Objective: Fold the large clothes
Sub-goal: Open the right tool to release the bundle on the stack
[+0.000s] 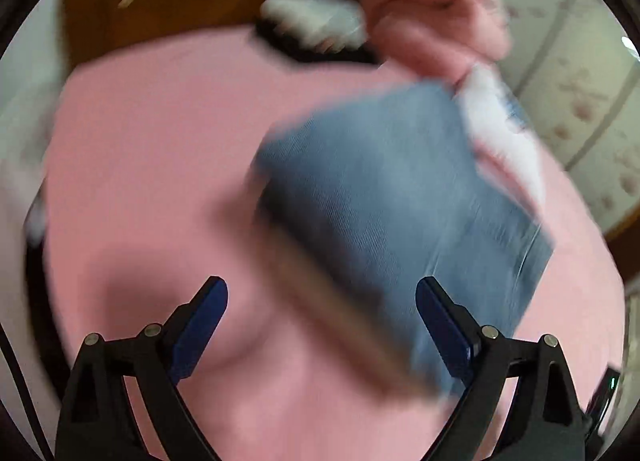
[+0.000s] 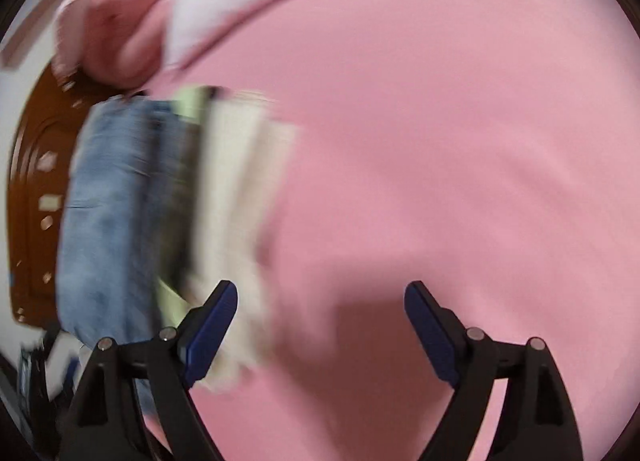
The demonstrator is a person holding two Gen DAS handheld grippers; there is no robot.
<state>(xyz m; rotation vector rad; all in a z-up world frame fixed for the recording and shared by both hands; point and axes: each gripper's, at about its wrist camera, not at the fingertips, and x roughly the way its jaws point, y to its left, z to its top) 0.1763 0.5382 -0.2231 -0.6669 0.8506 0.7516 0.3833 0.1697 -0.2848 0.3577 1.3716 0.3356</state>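
Pink sheet — one, smooth, matte, covering what looks like a bed and filling most of both views; soft shallow creases low in the left wrist view. Both views smeared by motion blur.

Brown wooden headboard — one, glossy, upper left of the left wrist view; pale patches on it, too blurred to identify.

Folded blue garment — one, denim-like twill with fine diagonal ribbing, roughly rectangular, lying flat on the sheet centre-right in the left wrist view; a brownish edge runs along its lower left side.

Stack of folded clothes — left side of the right wrist view. At least four layers countable: faded blue denim, a darker one, pale green, cream. The cream piece looks nubbly and frayed at its lower edge.

Pink pillow — one, plump, upper right of the left wrist view; white fabric beside it.

Left gripper — one; black frame, blue pads, jaws wide apart, nothing between them.

Right gripper — one, same build; jaws wide apart over bare sheet, nothing clamped.
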